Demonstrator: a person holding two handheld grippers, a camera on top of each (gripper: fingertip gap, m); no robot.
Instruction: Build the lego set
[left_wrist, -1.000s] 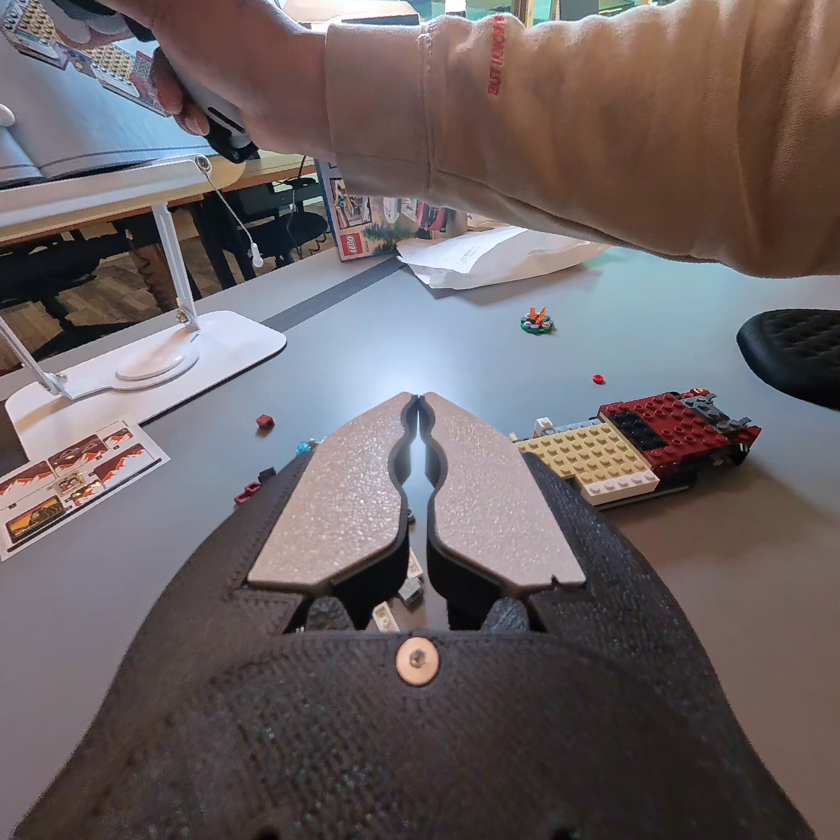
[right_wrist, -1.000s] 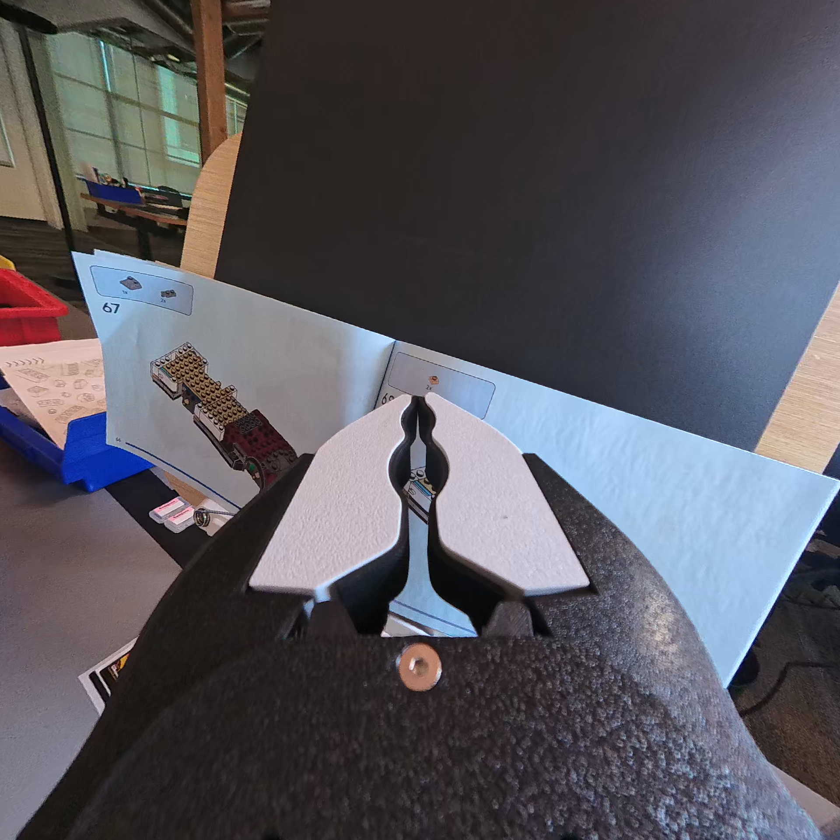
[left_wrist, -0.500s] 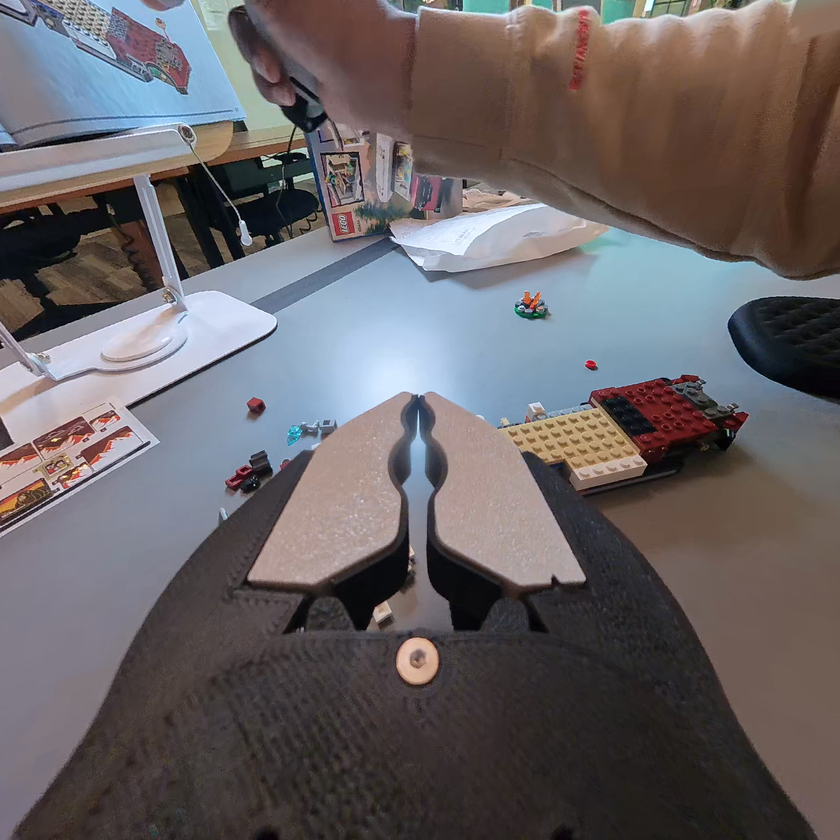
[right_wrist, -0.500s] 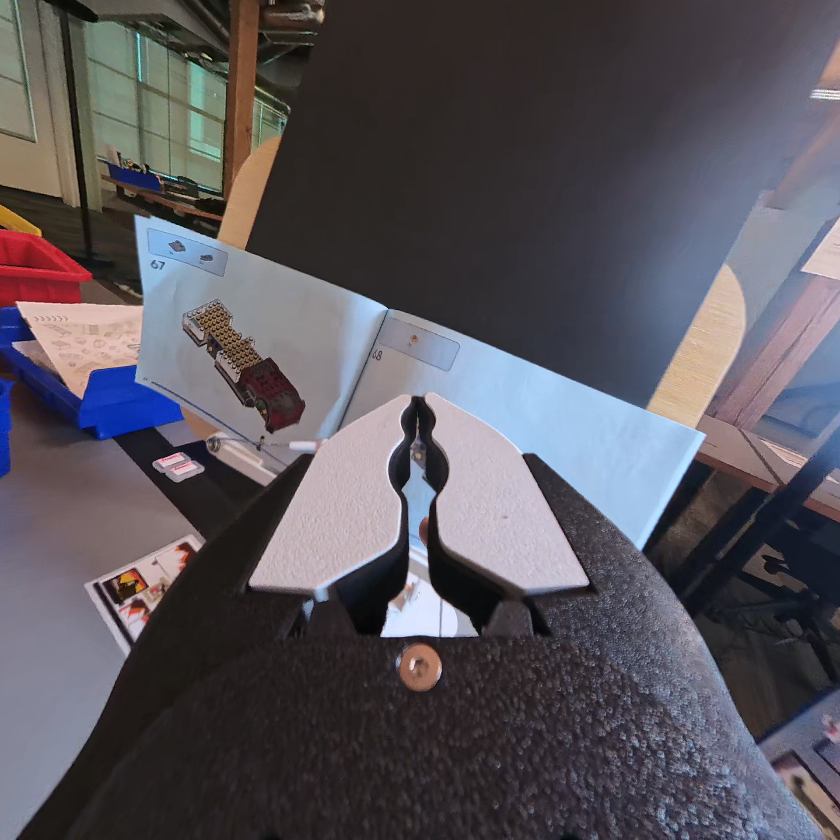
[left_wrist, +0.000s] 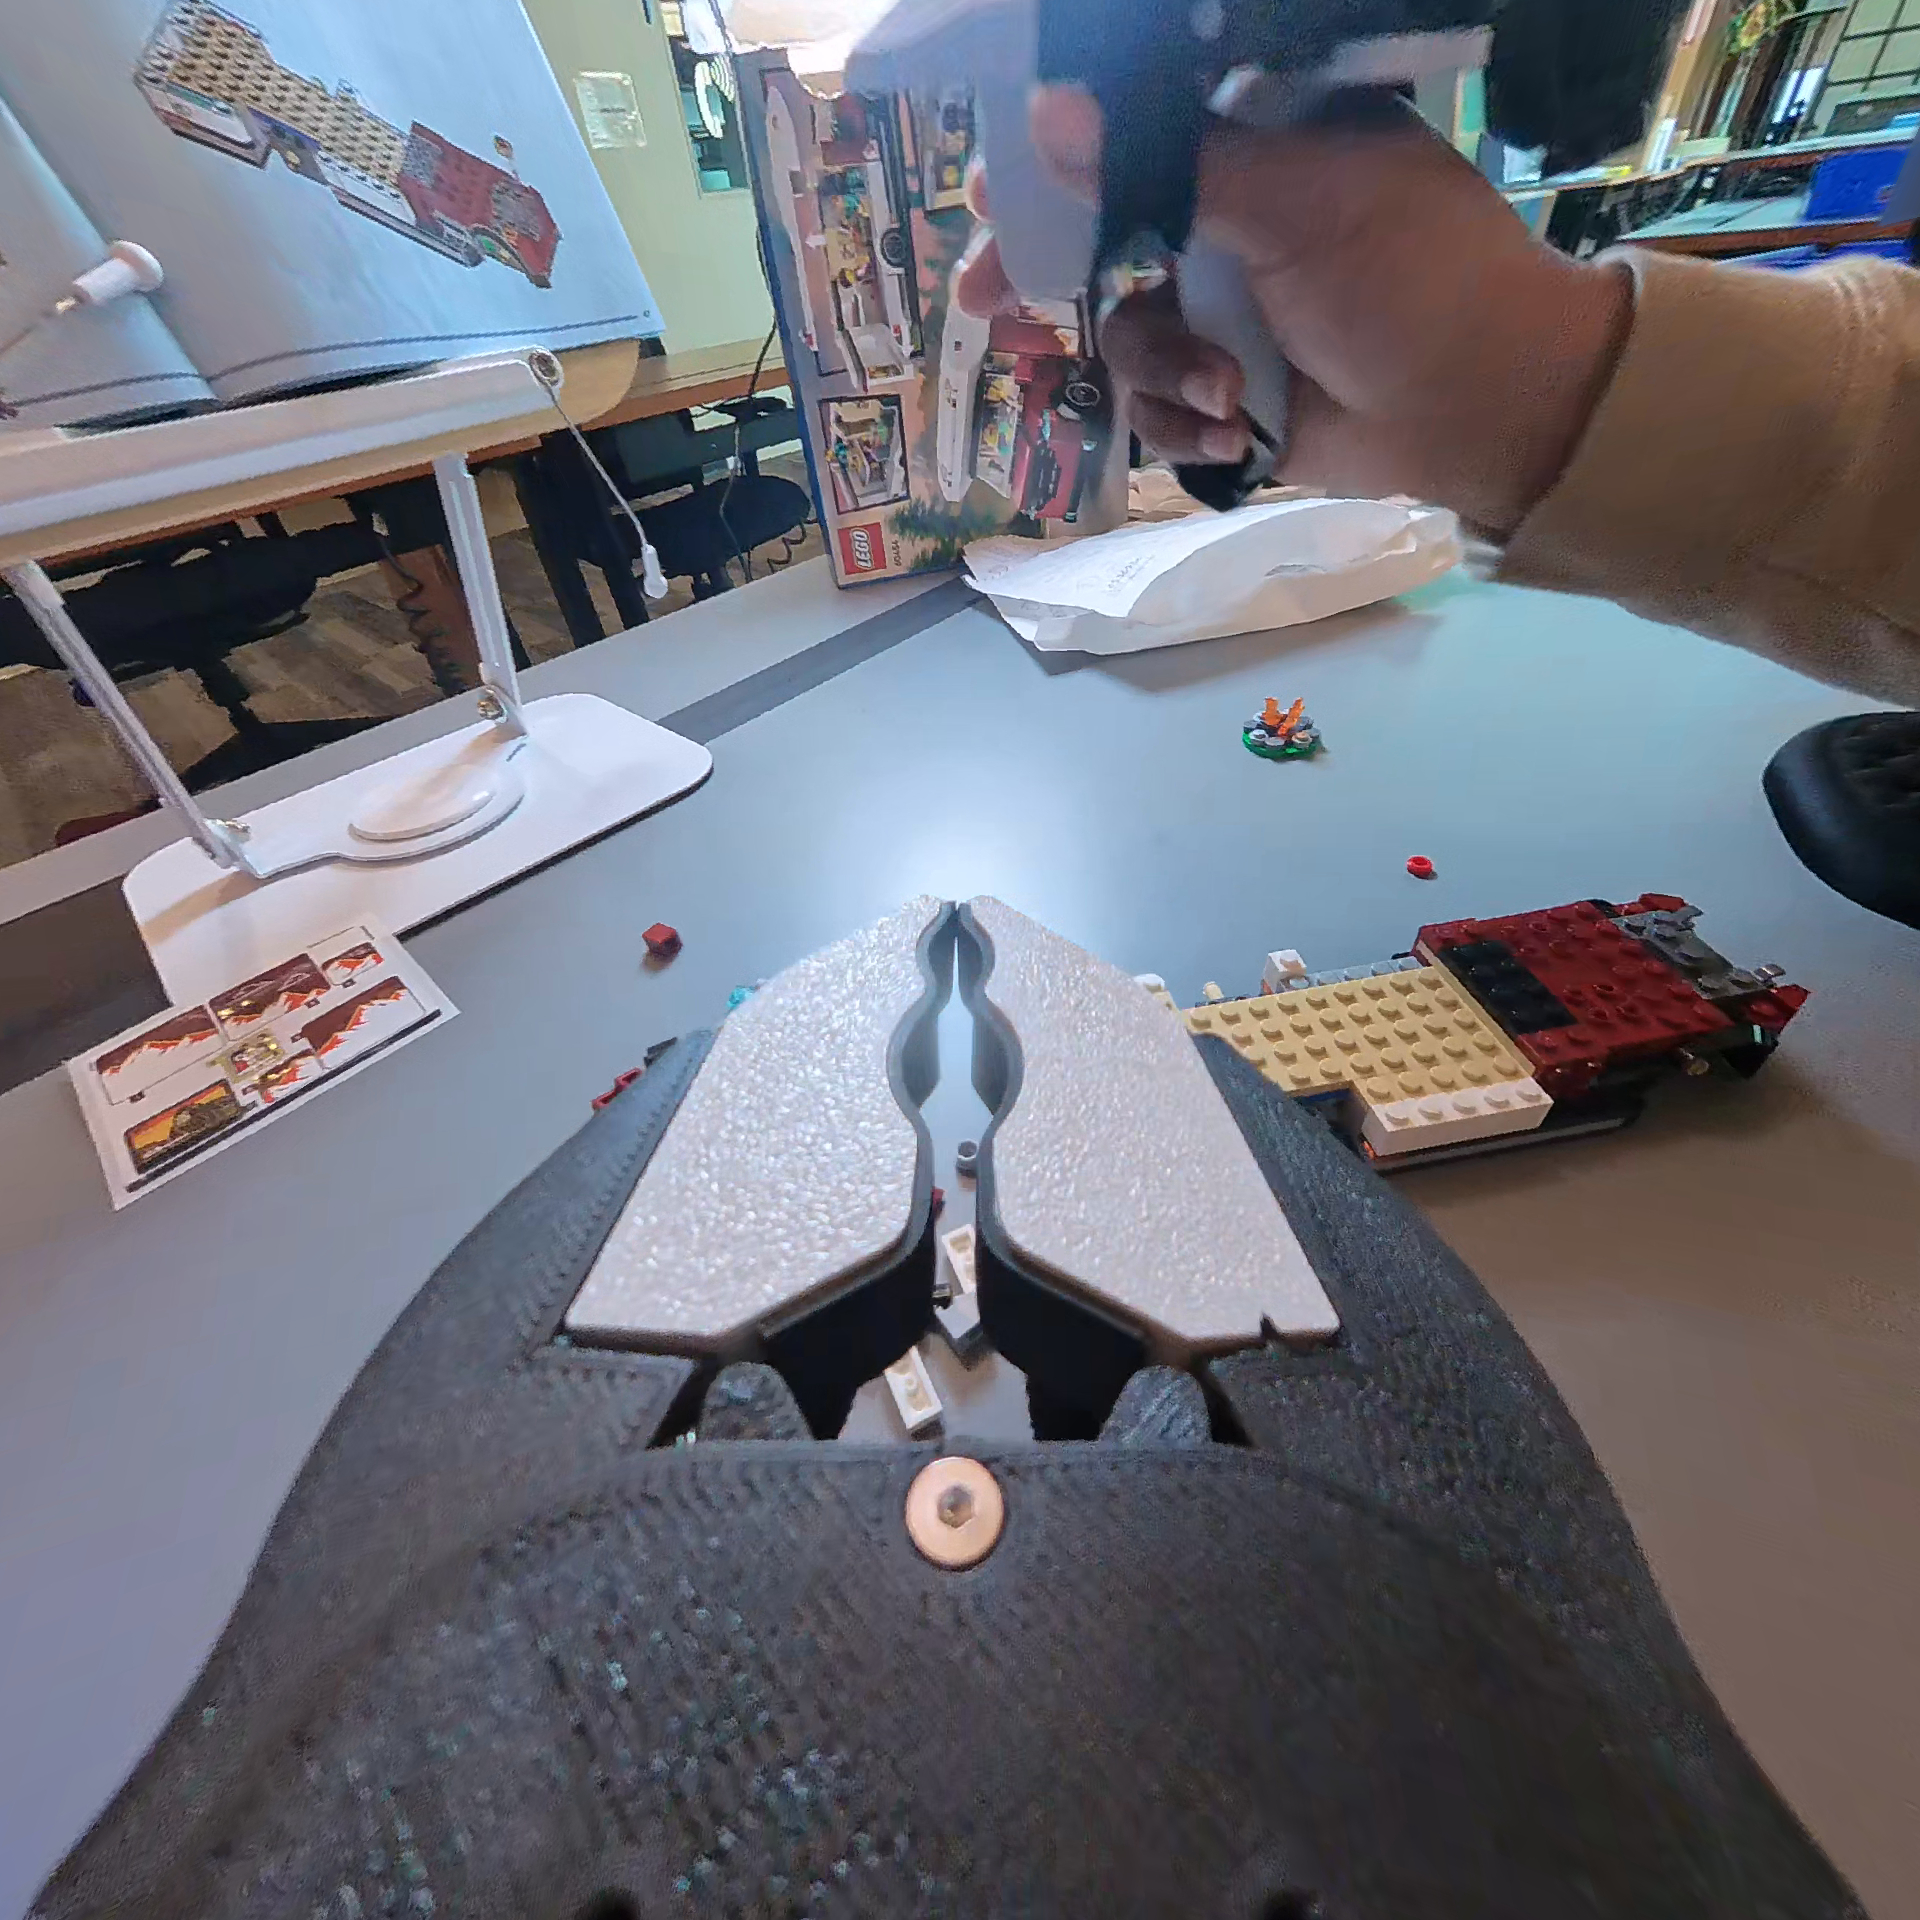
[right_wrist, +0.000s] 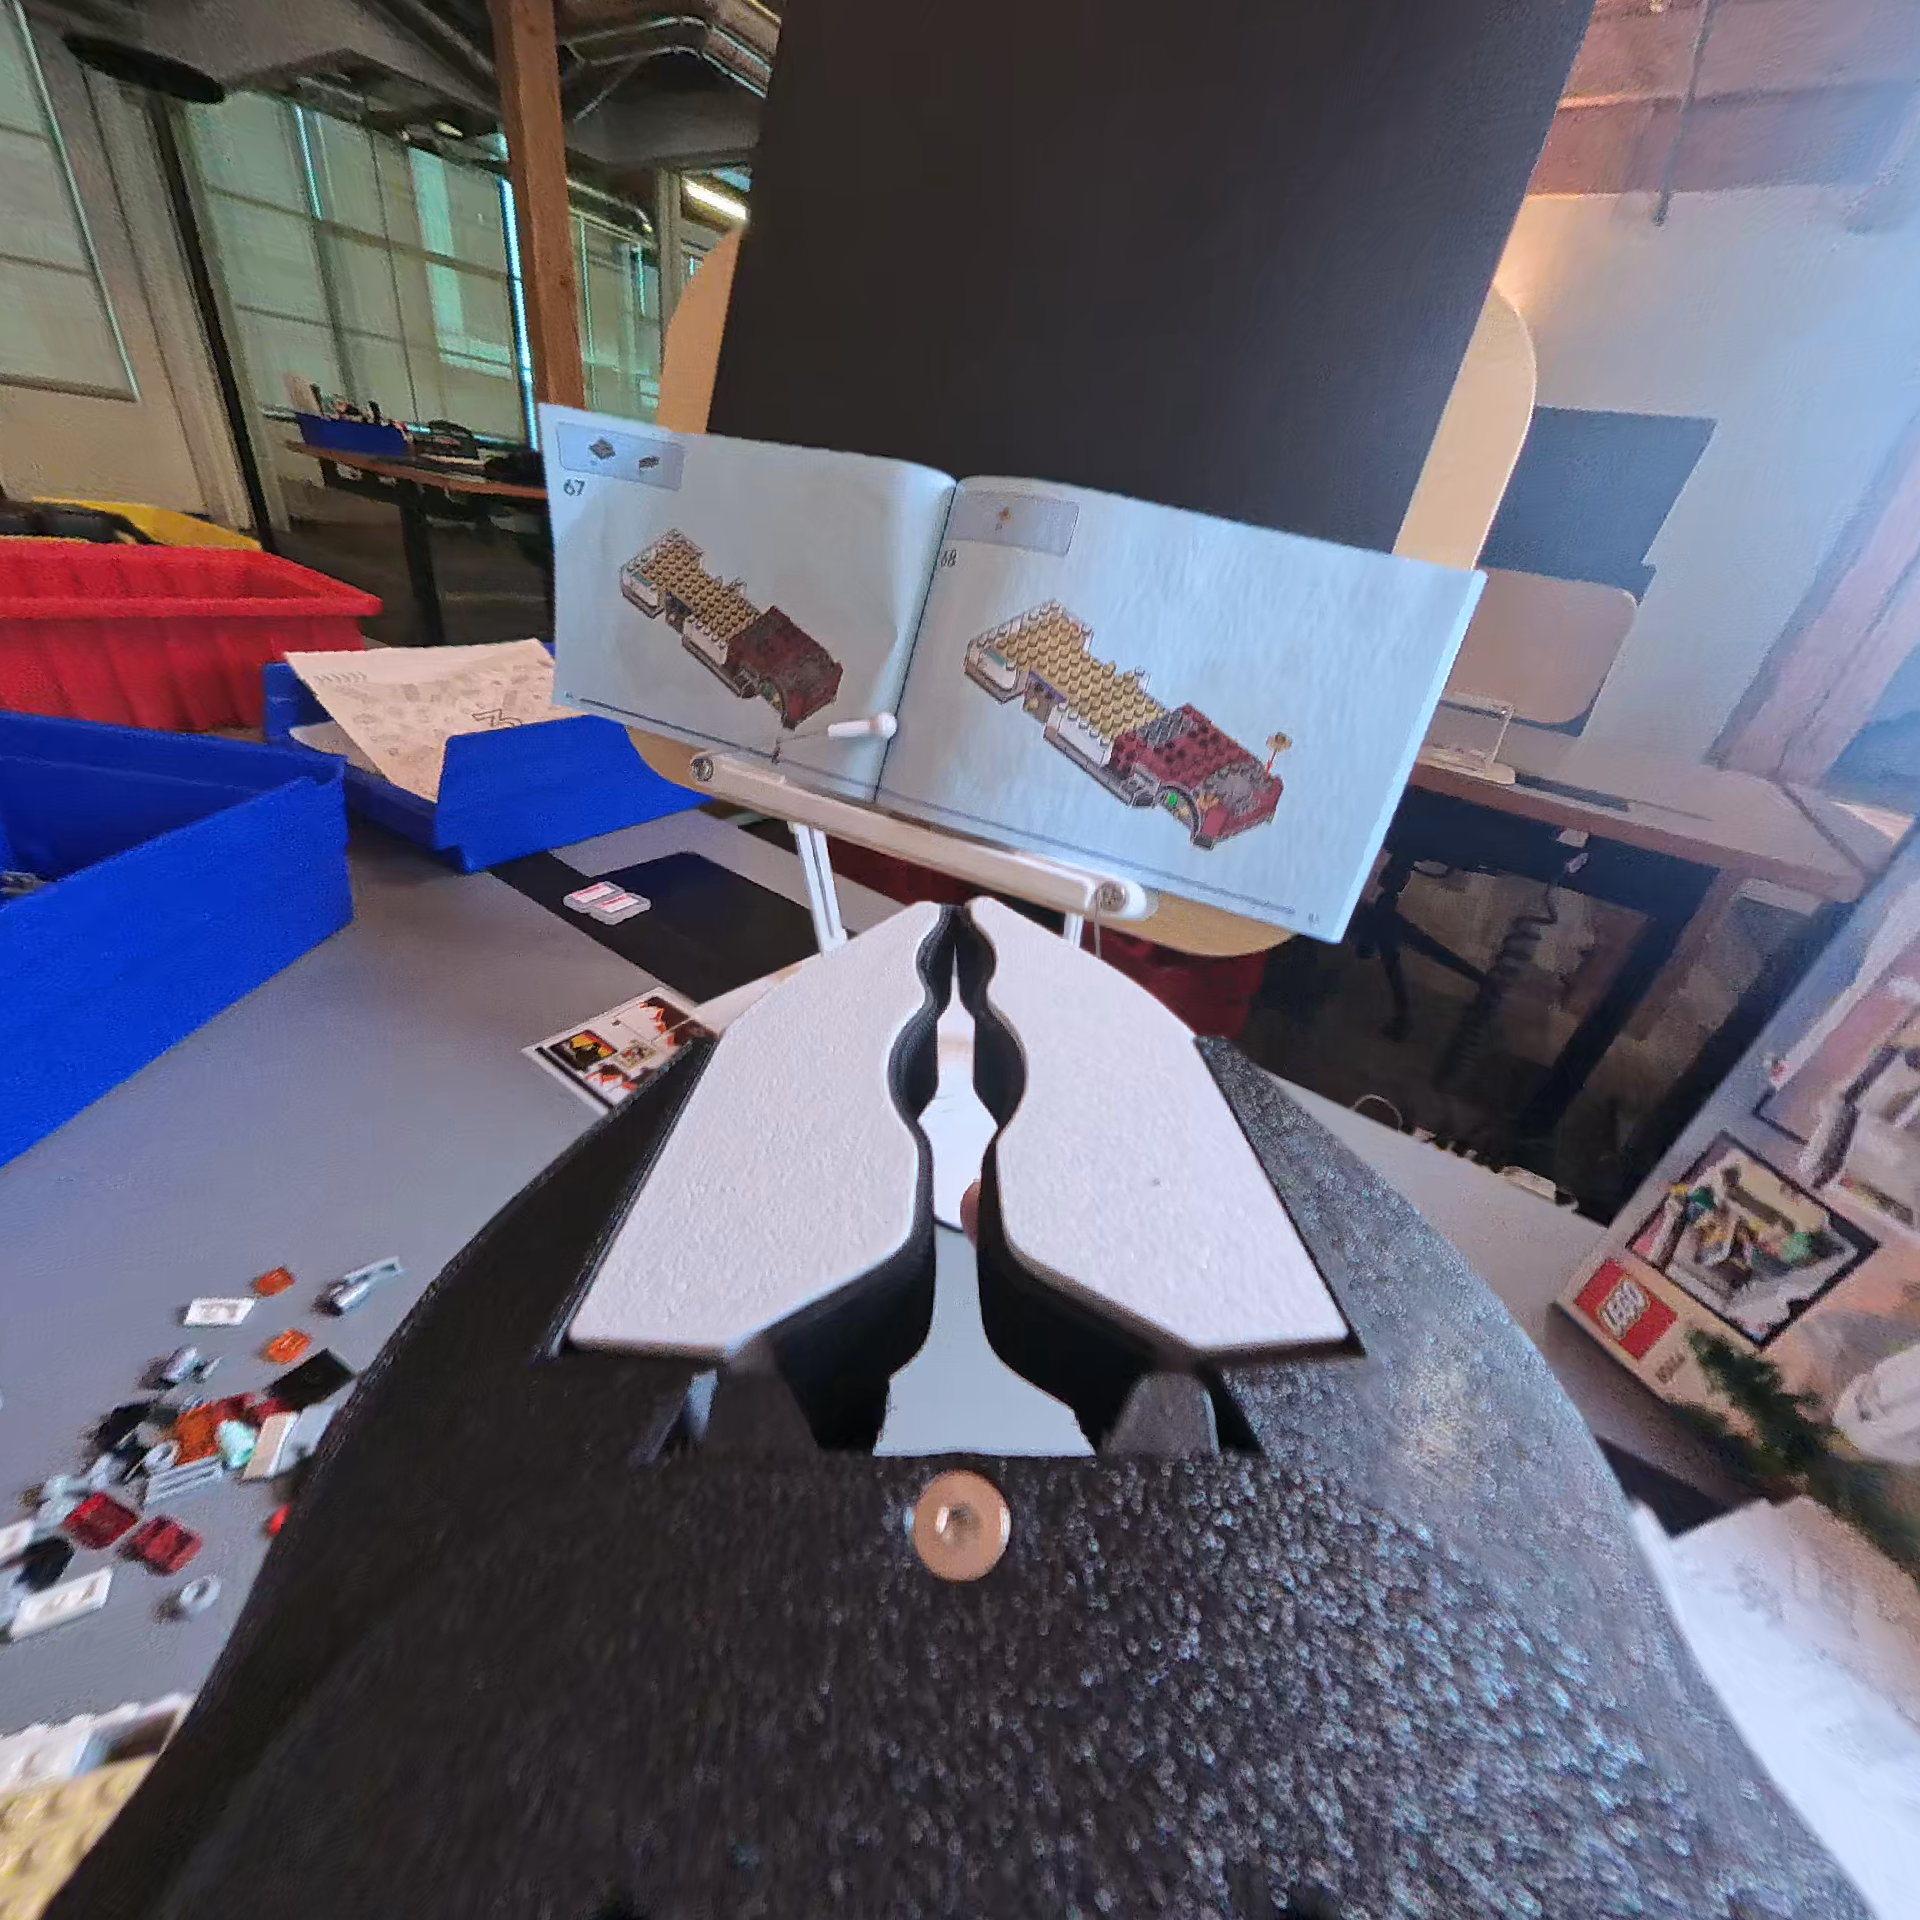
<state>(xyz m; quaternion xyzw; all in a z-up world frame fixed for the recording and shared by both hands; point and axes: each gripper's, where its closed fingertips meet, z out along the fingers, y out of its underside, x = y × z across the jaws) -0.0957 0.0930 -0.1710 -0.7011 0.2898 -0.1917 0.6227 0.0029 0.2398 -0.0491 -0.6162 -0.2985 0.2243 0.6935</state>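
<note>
Since a second ago, right claw (right_wrist: 957, 914) has backed off the instruction booklet (right_wrist: 997, 665), whose stand (right_wrist: 914, 831) now shows whole at frame centre; its tips meet on nothing. Left claw (left_wrist: 957, 914) hangs over the table (left_wrist: 1039, 790), tips together, bare. Brick model (left_wrist: 1496, 1018) lies right of it, loose bricks (right_wrist: 156, 1455) lower left in the right view.

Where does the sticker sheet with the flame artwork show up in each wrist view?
Left wrist view: sticker sheet lies flat on the grey table, far left, just in front of the white stand base.
Right wrist view: sticker sheet sits left of the shut tongs' tips.
Shared landmark: open instruction booklet.
</note>
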